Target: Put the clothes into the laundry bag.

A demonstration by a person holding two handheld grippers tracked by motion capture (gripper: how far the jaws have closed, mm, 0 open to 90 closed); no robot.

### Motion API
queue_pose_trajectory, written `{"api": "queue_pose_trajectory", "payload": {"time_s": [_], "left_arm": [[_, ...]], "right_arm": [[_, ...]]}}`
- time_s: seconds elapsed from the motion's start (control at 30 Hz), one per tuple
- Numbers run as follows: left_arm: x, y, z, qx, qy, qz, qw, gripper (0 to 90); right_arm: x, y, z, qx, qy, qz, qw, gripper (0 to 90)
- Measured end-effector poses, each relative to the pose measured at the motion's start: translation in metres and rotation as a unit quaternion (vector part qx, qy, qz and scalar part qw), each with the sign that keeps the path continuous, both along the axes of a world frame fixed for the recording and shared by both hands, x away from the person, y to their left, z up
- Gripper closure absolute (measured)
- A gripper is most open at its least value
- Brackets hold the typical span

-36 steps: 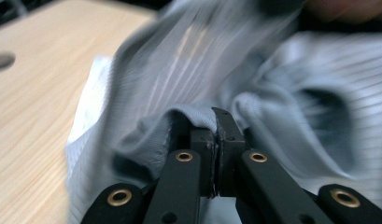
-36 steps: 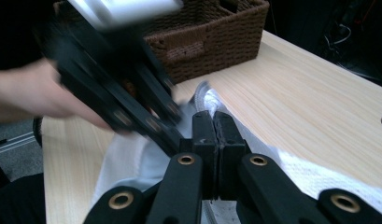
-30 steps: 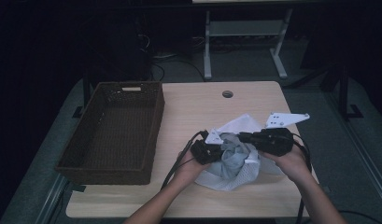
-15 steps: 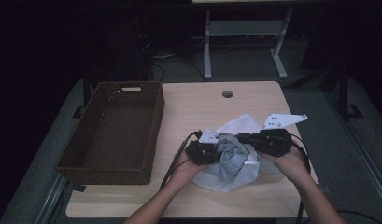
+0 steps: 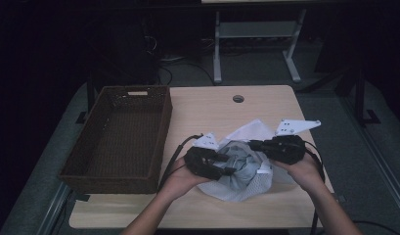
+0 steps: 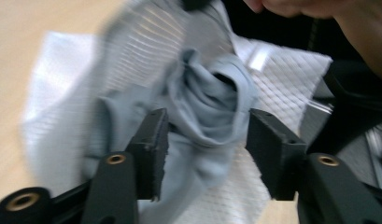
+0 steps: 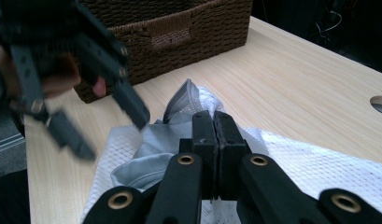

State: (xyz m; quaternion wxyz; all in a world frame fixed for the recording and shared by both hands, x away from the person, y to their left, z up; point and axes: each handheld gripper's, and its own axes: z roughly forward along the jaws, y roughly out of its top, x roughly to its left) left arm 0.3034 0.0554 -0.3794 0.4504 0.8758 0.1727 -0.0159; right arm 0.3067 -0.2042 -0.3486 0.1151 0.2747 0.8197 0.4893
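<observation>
A white mesh bag (image 5: 236, 188) lies at the table's near right with a bunched grey cloth (image 5: 241, 159) in its mouth. My left gripper (image 5: 228, 165) points right at the cloth. Its jaws have just been opening and stand apart in the left gripper view, where the grey cloth (image 6: 202, 107) lies loose between the pads (image 6: 153, 140) without being pressed. My right gripper (image 5: 252, 145) comes in from the right, shut on the bag's upper edge. In the right gripper view its jaws (image 7: 214, 135) are pressed together over the mesh bag (image 7: 310, 163), with the blurred left gripper (image 7: 109, 135) beyond them.
A dark brown woven basket (image 5: 119, 132) stands on the left half of the wooden table (image 5: 212, 112). A round cable hole (image 5: 238, 98) sits near the table's far edge. In the right gripper view the basket (image 7: 179, 37) is just behind the bag. A dark floor and a metal frame lie beyond.
The left gripper's jaws have opened and let go of the grey cloth, and that hand has lifted a little. The right gripper has stayed in place, still shut.
</observation>
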Motion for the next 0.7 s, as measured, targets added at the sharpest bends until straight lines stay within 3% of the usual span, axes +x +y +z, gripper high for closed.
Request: {"api": "queue_pose_trajectory", "payload": {"time_s": [0.1, 0.13, 0.23, 0.27, 0.33, 0.43, 0.53, 0.63, 0.7], "left_arm": [[-0.002, -0.013, -0.014, 0.012, 0.002, 0.005, 0.9999, 42.8], [-0.002, -0.016, -0.018, 0.019, -0.002, 0.008, 0.9998, 47.9], [0.003, -0.022, -0.027, 0.027, 0.001, 0.011, 0.9996, 80.6], [0.004, -0.022, -0.026, 0.024, -0.004, 0.016, 0.9996, 85.9], [0.009, -0.023, -0.021, 0.012, -0.023, 0.04, 0.9989, 86.7], [0.019, -0.024, -0.01, -0.009, -0.057, 0.083, 0.9949, 86.9], [0.027, -0.03, -0.01, 0.01, -0.09, 0.118, 0.9889, 86.9], [0.034, -0.037, -0.02, 0.03, -0.093, 0.137, 0.9858, 86.0], [0.034, -0.039, -0.027, 0.043, -0.09, 0.142, 0.9849, 79.6]], "right_arm": [[0.0, 0.0, -0.001, 0.0, 0.001, 0.0, 1.0, 88.0], [0.0, 0.0, -0.001, 0.0, 0.002, 0.0, 1.0, 88.0], [-0.001, 0.0, -0.001, 0.0, 0.001, 0.002, 1.0, 88.1], [-0.001, 0.0, -0.001, 0.0, 0.0, 0.003, 1.0, 88.1], [-0.001, 0.0, -0.001, 0.001, 0.0, 0.003, 1.0, 88.1], [-0.002, 0.001, 0.001, 0.002, 0.0, 0.003, 1.0, 88.1], [-0.003, 0.002, 0.002, 0.001, -0.004, 0.003, 1.0, 88.1], [-0.002, 0.0, 0.002, 0.0, -0.003, -0.002, 1.0, 88.1], [-0.001, -0.001, 0.001, 0.001, -0.001, -0.007, 1.0, 88.1]]}}
